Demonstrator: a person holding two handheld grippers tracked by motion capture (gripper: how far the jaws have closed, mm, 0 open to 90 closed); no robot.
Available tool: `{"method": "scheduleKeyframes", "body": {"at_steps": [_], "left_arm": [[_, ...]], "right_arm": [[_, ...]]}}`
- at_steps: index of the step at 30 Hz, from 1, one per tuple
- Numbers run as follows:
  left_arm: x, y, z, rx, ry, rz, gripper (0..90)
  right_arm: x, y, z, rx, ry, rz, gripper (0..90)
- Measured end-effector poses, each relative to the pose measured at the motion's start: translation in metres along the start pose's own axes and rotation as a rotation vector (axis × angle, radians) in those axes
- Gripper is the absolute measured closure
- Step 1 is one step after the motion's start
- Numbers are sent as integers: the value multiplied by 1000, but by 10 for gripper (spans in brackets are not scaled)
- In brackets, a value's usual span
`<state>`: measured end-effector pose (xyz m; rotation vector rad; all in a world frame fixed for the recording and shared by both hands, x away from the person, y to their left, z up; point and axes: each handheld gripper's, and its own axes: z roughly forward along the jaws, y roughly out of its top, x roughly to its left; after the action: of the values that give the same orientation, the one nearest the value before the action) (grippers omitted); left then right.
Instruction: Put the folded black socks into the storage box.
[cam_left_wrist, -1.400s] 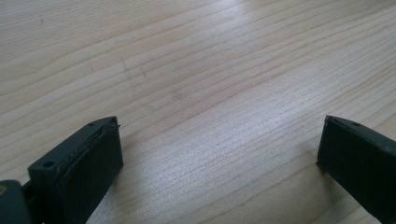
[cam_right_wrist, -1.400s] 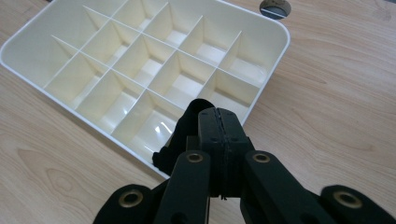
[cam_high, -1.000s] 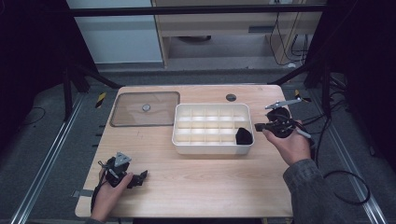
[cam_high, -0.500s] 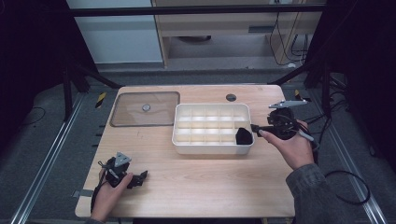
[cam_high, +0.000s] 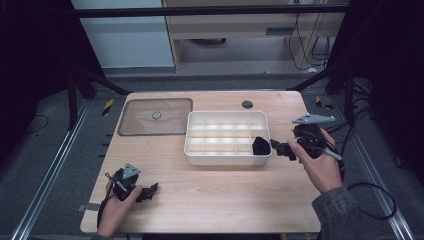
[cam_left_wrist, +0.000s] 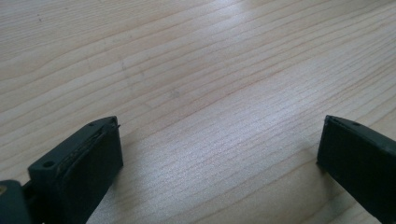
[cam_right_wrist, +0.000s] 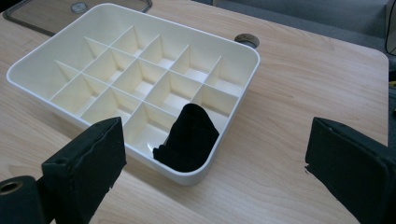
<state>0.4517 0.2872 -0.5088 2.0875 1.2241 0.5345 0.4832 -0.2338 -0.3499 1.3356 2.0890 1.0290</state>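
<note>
A: How is the black cloth (cam_right_wrist: 189, 139) to be described?

B: A small, soft, crumpled piece of dark fabric is seen, bunched into a rounded peak. It is lodged in the corner compartment of the white divided tray (cam_right_wrist: 37, 62), the corner nearest the right gripper (cam_high: 285, 148), and it is leaned against the tray's outer wall.

A: And where is the tray placed?

B: It is set near the middle of the wooden table (cam_high: 225, 195), with a clear lid (cam_high: 156, 116) laid flat beside it on the left in the high view.

A: What is held by the grippers?

B: Nothing. The right gripper's jaws have just been opening and are spread wide just beside the tray, with the cloth left free. The left gripper (cam_high: 147, 192) is rested on the table's near edge, its jaws also parted wide over bare wood.

A: Can any writing be read?

B: No legible brand, label or lettering can be made out.
</note>
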Motion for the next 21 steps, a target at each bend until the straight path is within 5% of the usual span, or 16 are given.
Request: {"method": "scheduleKeyframes", "body": {"at_steps": [21], "left_arm": [[-1, 0, 0, 1, -2, 2, 0]], "right_arm": [[-6, -51, -1, -18, -50, -59, 100]]}}
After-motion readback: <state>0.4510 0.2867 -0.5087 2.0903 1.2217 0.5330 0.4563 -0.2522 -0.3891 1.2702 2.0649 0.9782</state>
